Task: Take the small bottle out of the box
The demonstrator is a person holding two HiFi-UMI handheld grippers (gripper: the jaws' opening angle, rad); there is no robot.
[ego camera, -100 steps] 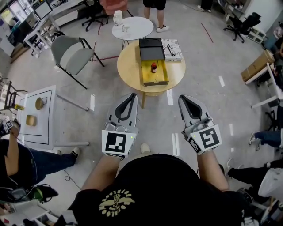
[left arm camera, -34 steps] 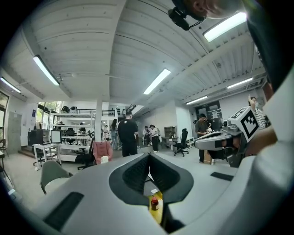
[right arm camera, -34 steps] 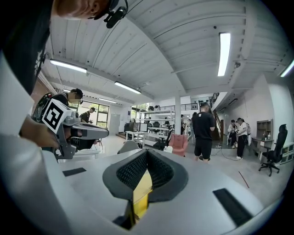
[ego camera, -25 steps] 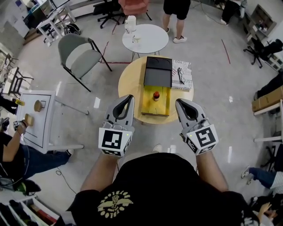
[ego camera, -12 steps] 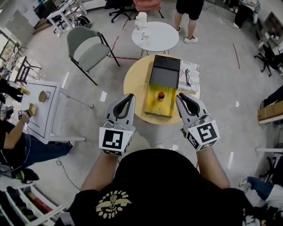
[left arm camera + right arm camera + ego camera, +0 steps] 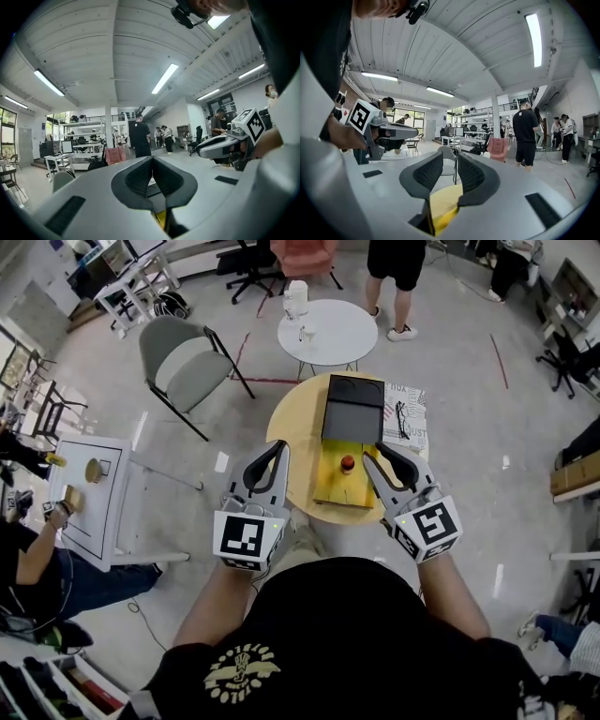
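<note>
The small bottle (image 6: 348, 463), dark with a red cap, stands upright in the open yellow box (image 6: 339, 490) on the round wooden table (image 6: 294, 441). The box's black lid (image 6: 353, 409) lies open behind it. My left gripper (image 6: 280, 446) hovers at the box's left side, jaws shut and empty; its pads (image 6: 140, 174) meet in the left gripper view. My right gripper (image 6: 368, 455) hangs just right of the bottle, apart from it. Its jaws are opening, with a gap between the pads (image 6: 427, 172) and nothing in it.
A magazine (image 6: 404, 415) lies on the table to the right of the lid. Behind stand a white round table (image 6: 327, 331) with a bottle on it and a grey chair (image 6: 178, 357). A white desk (image 6: 89, 488) is at the left. People stand and sit around.
The person has stepped closer to the table, so both grippers now reach over its near part beside the box. The right jaws have parted.
</note>
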